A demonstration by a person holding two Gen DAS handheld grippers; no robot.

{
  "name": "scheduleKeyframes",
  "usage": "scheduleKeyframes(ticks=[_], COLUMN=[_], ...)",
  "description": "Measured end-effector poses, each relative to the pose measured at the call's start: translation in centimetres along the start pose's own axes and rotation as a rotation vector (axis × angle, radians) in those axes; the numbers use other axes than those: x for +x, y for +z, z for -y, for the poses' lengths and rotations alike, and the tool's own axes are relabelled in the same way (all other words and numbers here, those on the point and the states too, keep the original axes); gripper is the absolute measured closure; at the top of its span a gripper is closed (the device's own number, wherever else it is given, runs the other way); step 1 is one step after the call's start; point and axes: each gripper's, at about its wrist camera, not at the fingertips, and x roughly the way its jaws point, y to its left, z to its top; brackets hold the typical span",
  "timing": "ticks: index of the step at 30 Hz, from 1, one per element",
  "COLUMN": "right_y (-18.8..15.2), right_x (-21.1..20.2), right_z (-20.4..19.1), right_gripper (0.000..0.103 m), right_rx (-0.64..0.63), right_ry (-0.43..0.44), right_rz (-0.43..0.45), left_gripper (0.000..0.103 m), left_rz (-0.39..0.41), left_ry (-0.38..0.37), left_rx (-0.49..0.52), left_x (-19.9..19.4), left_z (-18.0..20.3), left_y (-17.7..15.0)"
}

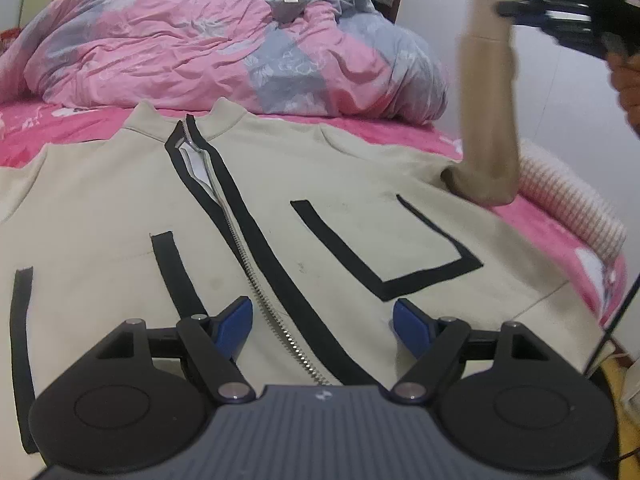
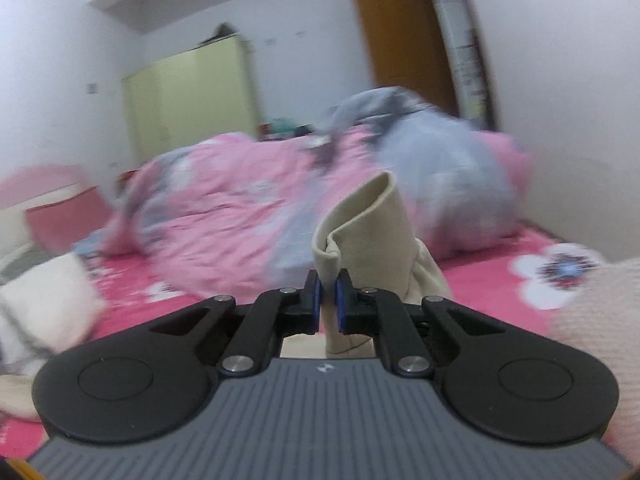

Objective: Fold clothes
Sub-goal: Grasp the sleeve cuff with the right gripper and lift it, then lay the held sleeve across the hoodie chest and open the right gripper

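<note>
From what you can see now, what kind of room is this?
Most likely a home bedroom: a bed with a pink sheet, a crumpled pink and grey duvet on it, and a pale green wardrobe against the far wall.

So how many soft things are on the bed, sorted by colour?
Beige: 1, the jacket, its sleeve lifted by the right gripper.
Pink and grey: 1, the crumpled duvet.
Pink and white striped: 1, the blanket at the bed's edge.
White: 1, a fluffy thing, too blurred to name.
Total: 4
</note>
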Motion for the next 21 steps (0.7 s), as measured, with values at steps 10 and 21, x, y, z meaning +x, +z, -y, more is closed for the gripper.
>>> scheduleKeyframes(ticks=[10,21], right_y=[-4.7,-11.7], right_x=[7.1,10.9], right_z=[-10.6,-14.7], right_gripper=[0.097,0.078], right_rx=[0.003,0.136], right_ry=[0.244,0.333], right_rz=[-0.226,-0.507], left_gripper=[0.024,0.024], left_rz=[0.105,0.113], left_ry=[0.006,0.038], left_rx=[-0.149,-0.241], left_x=[-3.8,-4.6], left_z=[-5.1,-8.5], left_y=[0.3,-0.1])
